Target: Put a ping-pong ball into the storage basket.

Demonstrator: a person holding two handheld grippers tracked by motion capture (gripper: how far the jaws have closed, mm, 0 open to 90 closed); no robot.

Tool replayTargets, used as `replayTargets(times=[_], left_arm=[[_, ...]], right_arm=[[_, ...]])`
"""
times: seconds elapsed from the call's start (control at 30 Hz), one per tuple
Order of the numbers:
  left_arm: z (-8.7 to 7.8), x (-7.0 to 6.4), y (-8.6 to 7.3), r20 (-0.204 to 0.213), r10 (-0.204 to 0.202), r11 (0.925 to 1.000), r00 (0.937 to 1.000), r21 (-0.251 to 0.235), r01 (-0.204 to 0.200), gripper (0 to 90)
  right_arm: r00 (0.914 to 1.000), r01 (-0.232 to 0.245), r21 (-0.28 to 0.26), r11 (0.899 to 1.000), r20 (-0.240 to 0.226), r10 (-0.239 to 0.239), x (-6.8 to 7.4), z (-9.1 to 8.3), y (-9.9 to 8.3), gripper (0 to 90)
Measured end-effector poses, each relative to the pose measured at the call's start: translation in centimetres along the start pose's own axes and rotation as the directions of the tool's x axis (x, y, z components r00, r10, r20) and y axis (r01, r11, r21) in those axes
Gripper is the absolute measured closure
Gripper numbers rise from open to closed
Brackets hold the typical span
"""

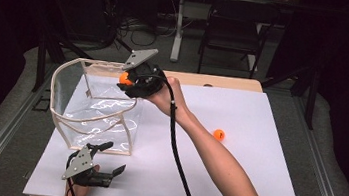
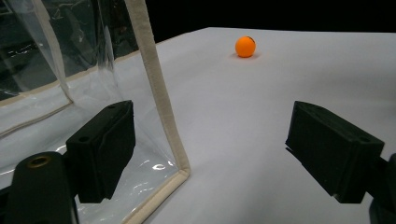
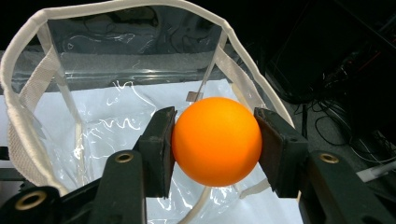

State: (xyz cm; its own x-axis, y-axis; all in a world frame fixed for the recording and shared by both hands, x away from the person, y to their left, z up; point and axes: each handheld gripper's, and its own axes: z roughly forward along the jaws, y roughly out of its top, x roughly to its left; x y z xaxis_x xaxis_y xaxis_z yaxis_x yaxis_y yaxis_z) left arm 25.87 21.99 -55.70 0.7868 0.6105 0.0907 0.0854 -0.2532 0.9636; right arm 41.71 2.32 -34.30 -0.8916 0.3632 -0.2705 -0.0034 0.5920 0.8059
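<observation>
A clear plastic bag (image 1: pixel 91 108) with a cream fabric rim stands open on the left of the white board. My right gripper (image 1: pixel 128 80) is shut on an orange ball (image 1: pixel 125 78) and holds it over the bag's far right rim; in the right gripper view that ball (image 3: pixel 216 141) sits between the jaws above the bag's mouth (image 3: pixel 107 70). A second orange ball (image 1: pixel 219 134) lies on the board to the right, also visible as the ball (image 2: pixel 245 46) in the left gripper view. My left gripper (image 1: pixel 114 158) is open, near the bag's front corner (image 2: pixel 161 107).
The white board (image 1: pixel 233 176) covers the table, with dark floor beyond its edges. A black folding chair (image 1: pixel 233 29) and a table leg (image 1: pixel 178 28) stand behind, among cables on the floor.
</observation>
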Motion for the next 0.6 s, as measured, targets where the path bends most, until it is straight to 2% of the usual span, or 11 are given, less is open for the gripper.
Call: replayTargets(times=[0.4,0.6], left_arm=[[-0.1,0.0,0.0,-0.001,0.001,1.0000,1.0000,0.000,-0.001,15.7],[-0.1,0.0,0.0,-0.002,-0.001,1.0000,1.0000,-0.001,0.001,15.7]], right_arm=[[0.9993,0.036,0.033,0.999,-0.014,-0.035,1.1,0.8,0.9,50.8],[0.9992,0.035,0.048,0.998,-0.022,-0.034,1.3,1.1,1.2,50.8]])
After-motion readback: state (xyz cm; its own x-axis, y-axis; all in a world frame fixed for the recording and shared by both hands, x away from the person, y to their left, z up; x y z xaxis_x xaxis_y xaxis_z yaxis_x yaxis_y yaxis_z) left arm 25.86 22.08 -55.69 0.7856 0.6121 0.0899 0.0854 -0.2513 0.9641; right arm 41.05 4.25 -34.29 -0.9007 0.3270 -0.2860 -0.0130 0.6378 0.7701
